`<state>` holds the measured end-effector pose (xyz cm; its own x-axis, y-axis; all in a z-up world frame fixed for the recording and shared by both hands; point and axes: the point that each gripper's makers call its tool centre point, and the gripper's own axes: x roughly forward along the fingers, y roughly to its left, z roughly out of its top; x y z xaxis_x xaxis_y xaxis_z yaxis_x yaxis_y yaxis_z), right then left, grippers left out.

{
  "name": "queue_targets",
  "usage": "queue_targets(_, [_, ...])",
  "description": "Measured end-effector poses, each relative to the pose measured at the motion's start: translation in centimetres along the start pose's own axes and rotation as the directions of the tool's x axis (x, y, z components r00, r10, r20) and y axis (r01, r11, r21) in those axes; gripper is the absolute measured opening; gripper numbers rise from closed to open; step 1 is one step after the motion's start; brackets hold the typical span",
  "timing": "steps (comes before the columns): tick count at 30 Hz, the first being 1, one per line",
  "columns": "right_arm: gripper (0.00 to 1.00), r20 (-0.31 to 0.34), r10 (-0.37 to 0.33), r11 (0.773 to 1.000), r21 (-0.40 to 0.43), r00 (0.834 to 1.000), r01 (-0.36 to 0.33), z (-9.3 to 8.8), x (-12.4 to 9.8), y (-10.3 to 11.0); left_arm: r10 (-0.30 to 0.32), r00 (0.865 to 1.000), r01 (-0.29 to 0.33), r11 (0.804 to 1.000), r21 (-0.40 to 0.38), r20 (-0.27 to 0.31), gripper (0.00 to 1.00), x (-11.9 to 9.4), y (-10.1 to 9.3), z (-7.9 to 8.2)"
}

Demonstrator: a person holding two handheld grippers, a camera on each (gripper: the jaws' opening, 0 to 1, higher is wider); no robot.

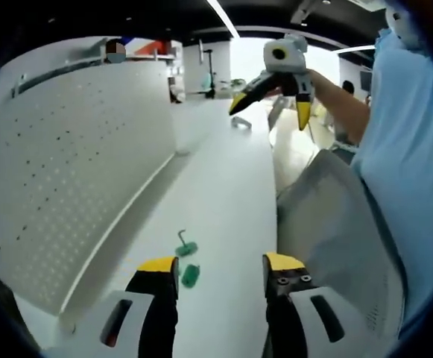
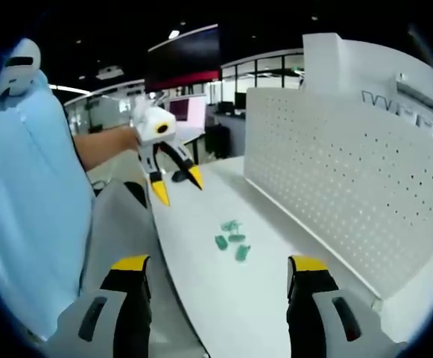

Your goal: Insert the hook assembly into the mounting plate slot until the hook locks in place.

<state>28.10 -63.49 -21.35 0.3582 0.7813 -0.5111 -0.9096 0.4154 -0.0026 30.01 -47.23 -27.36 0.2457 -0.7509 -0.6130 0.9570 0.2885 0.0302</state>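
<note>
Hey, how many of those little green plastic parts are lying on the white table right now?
4, clustered mid-table near the pegboard in the right gripper view: hooked part farthest, second, third, fourth nearest. The left gripper view resolves just two; small pieces may overlap.

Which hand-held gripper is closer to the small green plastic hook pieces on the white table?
Left. The left hand-held gripper sits just short of the green plastic hook pieces; the right hand-held gripper hovers open, farther along the table.

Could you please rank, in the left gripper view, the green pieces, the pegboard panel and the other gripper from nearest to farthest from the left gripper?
1. Green pieces, on the table beside its left jaw.
2. Pegboard panel, along the left.
3. Right gripper, held up at the far end.
</note>
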Motion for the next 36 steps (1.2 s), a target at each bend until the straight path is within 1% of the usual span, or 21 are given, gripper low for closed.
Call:
queue_targets(7, [0.75,-0.004,0.000,1.000,0.000,1.000,0.000,0.1,0.1,0.1,0.011,0.999,-0.009,0.999,0.040,-0.050,0.43,1.3,0.3,-0.7])
queue_targets(13, [0.75,-0.010,0.002,1.000,0.006,1.000,-0.002,-0.1,0.2,0.2,0.041,0.996,-0.035,0.996,0.076,-0.084,0.42,2.4,0.9,-1.1])
queue_targets(19, [0.75,-0.011,0.004,1.000,0.009,1.000,-0.004,-0.3,0.3,0.3,0.037,0.994,-0.027,0.995,0.097,-0.100,0.39,3.1,1.2,-1.3])
queue_targets(24, [0.75,-0.012,0.004,1.000,0.011,1.000,-0.003,-0.4,0.3,0.2,0.031,0.994,-0.020,0.994,0.105,-0.101,0.35,3.9,1.4,-1.3])
queue_targets(26, [0.75,-0.010,0.004,1.000,0.012,1.000,-0.003,-0.4,0.3,0.1,0.026,0.993,-0.012,0.992,0.122,-0.117,0.35,4.3,1.2,-1.5])
queue_targets(36, [0.75,-0.015,0.005,1.000,0.017,1.000,-0.005,-0.6,0.4,0.1,0.044,0.988,-0.022,0.988,0.151,-0.145,0.31,5.7,2.0,-2.4])
